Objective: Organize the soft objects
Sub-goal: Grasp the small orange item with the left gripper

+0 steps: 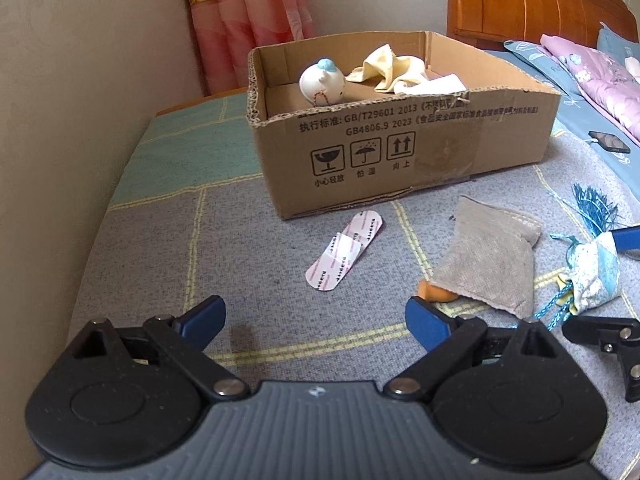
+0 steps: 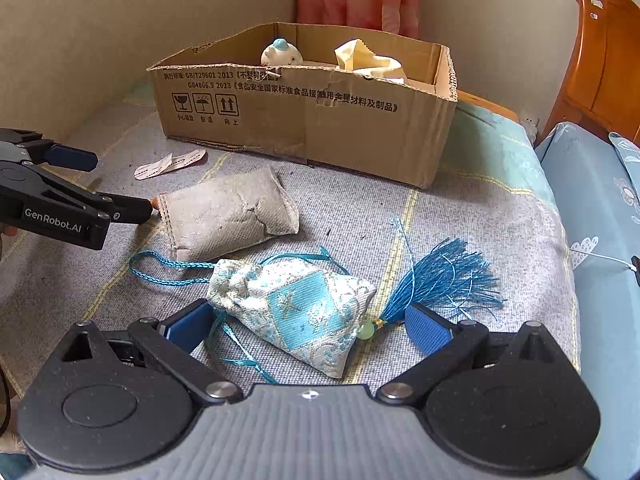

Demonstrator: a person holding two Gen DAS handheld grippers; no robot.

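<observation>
A cardboard box (image 1: 400, 140) stands on the bed and holds a white round plush toy (image 1: 322, 84) and a crumpled yellow cloth (image 1: 384, 66); it also shows in the right wrist view (image 2: 304, 120). A grey fabric pouch (image 1: 488, 258) lies in front of the box, with a small orange thing (image 1: 438, 294) under its near edge. A blue embroidered sachet (image 2: 296, 312) with a blue tassel (image 2: 444, 280) lies between my right gripper's open fingers (image 2: 308, 328). My left gripper (image 1: 314, 320) is open and empty, near a pink bandage strip (image 1: 346, 256).
The bed has a grey and teal checked cover (image 1: 180, 240). A wall runs along the left. A wooden headboard (image 1: 532, 4), a blue pillow (image 2: 600, 208), a pink quilt (image 1: 600, 76) and a phone (image 1: 610, 142) are at the right.
</observation>
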